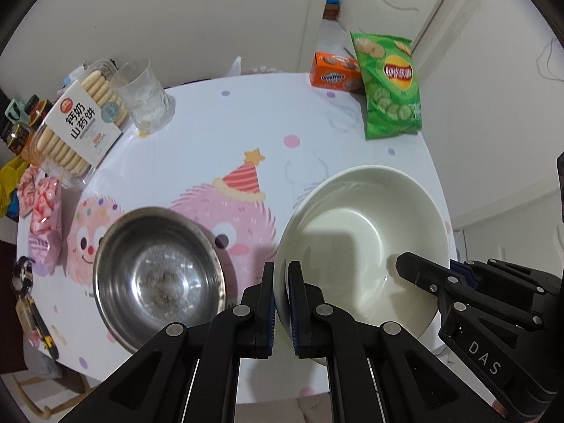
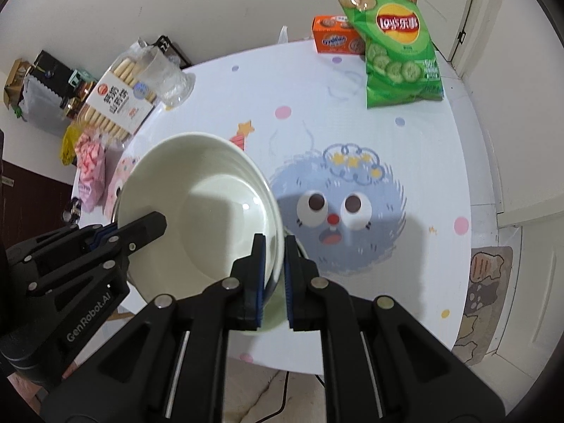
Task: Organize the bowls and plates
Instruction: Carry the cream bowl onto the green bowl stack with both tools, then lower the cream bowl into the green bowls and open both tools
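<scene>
A large white bowl (image 1: 356, 239) is held tilted above the round table (image 1: 211, 134). My left gripper (image 1: 281, 303) is shut on its left rim. My right gripper (image 2: 274, 275) is shut on its right rim; the bowl also shows in the right wrist view (image 2: 204, 204). The right gripper's black body (image 1: 476, 299) shows at the bowl's right side. An empty steel bowl (image 1: 158, 275) stands on the table just left of the white bowl.
A green chip bag (image 1: 389, 84) and an orange Ovaltine box (image 1: 333, 72) lie at the table's far right. A biscuit box (image 1: 81, 123), a clear glass (image 1: 142, 93) and pink snack packs (image 1: 44, 218) line the left edge.
</scene>
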A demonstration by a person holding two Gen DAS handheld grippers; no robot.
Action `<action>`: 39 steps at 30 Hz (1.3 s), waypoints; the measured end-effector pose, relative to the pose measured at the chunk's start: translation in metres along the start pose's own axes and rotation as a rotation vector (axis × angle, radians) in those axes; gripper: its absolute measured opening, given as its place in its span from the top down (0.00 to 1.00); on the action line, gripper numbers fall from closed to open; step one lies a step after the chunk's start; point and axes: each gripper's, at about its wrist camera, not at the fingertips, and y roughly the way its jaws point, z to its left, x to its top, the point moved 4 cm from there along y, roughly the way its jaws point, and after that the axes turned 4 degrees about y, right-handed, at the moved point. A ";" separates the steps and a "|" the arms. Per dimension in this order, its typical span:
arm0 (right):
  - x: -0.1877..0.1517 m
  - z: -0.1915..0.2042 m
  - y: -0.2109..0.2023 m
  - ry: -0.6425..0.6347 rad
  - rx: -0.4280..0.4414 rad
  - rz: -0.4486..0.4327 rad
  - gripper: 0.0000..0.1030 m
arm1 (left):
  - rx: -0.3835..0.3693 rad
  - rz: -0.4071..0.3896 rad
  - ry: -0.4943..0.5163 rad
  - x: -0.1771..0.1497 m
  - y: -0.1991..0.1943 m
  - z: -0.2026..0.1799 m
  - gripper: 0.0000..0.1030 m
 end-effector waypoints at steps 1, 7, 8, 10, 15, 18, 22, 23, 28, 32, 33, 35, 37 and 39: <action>-0.003 0.000 0.001 -0.005 -0.001 0.006 0.89 | -0.001 0.003 0.001 -0.003 0.001 -0.001 0.94; -0.017 0.002 0.004 -0.037 -0.016 0.031 0.88 | 0.002 0.026 -0.001 -0.020 0.009 -0.004 0.93; -0.019 0.001 0.005 -0.041 -0.019 0.036 0.88 | 0.002 0.029 0.001 -0.022 0.010 -0.005 0.93; -0.022 0.000 0.007 -0.043 -0.022 0.046 0.88 | 0.003 0.035 0.004 -0.027 0.012 -0.006 0.93; -0.031 0.001 0.013 -0.060 -0.040 0.065 0.88 | 0.005 0.046 0.006 -0.035 0.018 -0.007 0.93; -0.035 0.003 0.016 -0.076 -0.053 0.072 0.88 | 0.009 0.054 0.010 -0.040 0.022 -0.008 0.93; -0.038 0.003 0.022 -0.084 -0.069 0.086 0.88 | 0.015 0.065 0.012 -0.043 0.028 -0.007 0.92; -0.039 0.003 0.023 -0.087 -0.073 0.088 0.88 | 0.017 0.066 0.013 -0.044 0.029 -0.007 0.92; -0.040 0.003 0.031 -0.099 -0.102 0.093 0.88 | 0.022 0.075 0.016 -0.044 0.039 -0.007 0.91; -0.040 0.001 0.039 -0.100 -0.118 0.108 0.88 | 0.024 0.093 0.015 -0.045 0.049 -0.006 0.91; -0.040 0.001 0.040 -0.103 -0.123 0.108 0.88 | 0.034 0.087 0.021 -0.044 0.049 -0.006 0.91; -0.037 0.004 0.039 -0.121 -0.140 0.094 0.88 | 0.059 0.088 0.043 -0.043 0.052 -0.008 0.91; -0.035 0.006 0.038 -0.134 -0.153 0.087 0.88 | 0.066 0.095 0.048 -0.043 0.054 -0.006 0.91; -0.034 0.006 0.038 -0.150 -0.171 0.078 0.88 | 0.063 0.094 0.040 -0.042 0.055 -0.004 0.91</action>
